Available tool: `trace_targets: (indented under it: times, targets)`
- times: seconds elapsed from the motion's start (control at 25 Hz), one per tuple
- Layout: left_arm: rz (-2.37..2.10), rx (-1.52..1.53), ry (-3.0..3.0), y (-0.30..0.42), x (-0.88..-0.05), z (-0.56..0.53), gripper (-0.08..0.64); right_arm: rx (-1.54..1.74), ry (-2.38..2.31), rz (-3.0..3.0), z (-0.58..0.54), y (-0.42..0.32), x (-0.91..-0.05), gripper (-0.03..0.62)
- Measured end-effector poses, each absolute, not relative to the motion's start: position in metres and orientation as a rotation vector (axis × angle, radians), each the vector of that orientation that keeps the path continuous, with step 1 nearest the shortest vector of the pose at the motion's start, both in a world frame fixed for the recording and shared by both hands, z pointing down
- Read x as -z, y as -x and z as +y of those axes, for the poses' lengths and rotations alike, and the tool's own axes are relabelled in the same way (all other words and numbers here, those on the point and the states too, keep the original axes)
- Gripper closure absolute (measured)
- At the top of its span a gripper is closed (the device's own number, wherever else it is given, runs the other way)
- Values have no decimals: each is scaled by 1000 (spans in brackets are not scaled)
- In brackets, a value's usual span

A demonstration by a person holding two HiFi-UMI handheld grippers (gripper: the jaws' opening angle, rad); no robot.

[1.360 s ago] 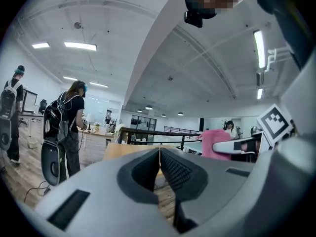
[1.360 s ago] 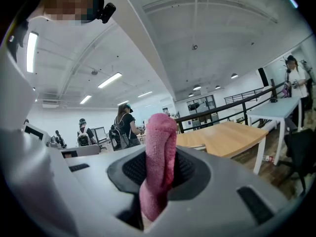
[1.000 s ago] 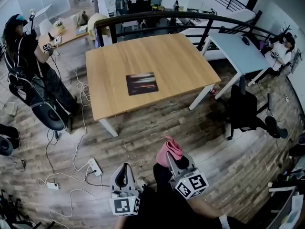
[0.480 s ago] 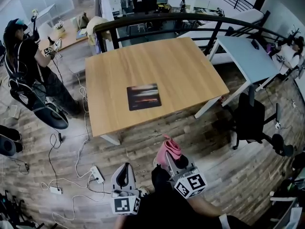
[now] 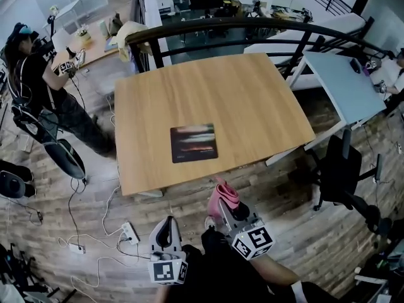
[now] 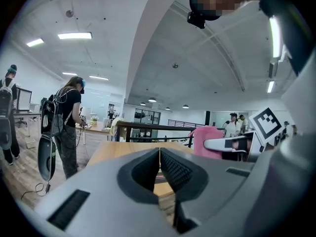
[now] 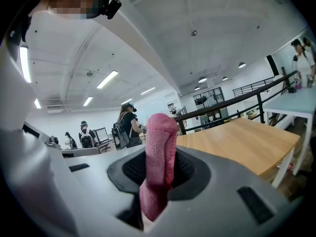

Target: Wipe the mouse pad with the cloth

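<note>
The right tool was clamped on a folded pink cloth, which stood up between its jaws. The cloth was off the near edge of the wooden worktop, over the plank floor. The left tool hung just beside the right one, its jaws pressed together with nothing between them. The dark mouse pad lay flat on the worktop near its front edge, well apart from the cloth and both tools. A person in dark clothes stood beyond the worktop's left side, and a black office chair sat off to its right.
</note>
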State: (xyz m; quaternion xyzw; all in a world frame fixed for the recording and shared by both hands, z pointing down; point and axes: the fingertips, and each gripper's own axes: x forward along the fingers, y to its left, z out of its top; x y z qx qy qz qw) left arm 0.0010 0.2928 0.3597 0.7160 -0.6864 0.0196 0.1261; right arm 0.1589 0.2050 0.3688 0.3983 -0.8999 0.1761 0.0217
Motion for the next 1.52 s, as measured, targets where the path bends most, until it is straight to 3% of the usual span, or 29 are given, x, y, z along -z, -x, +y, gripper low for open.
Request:
trace_targets:
  times: [0.52,1.52]
  targets:
    - [-1946,-134,-2054,28,-395,211,537,-601,-1232,-2743,118,-135,-388,497]
    - [-1611,-363,-2080,99,-503,47,537,-745,-1195,-2563,-55,-19,-467,497]
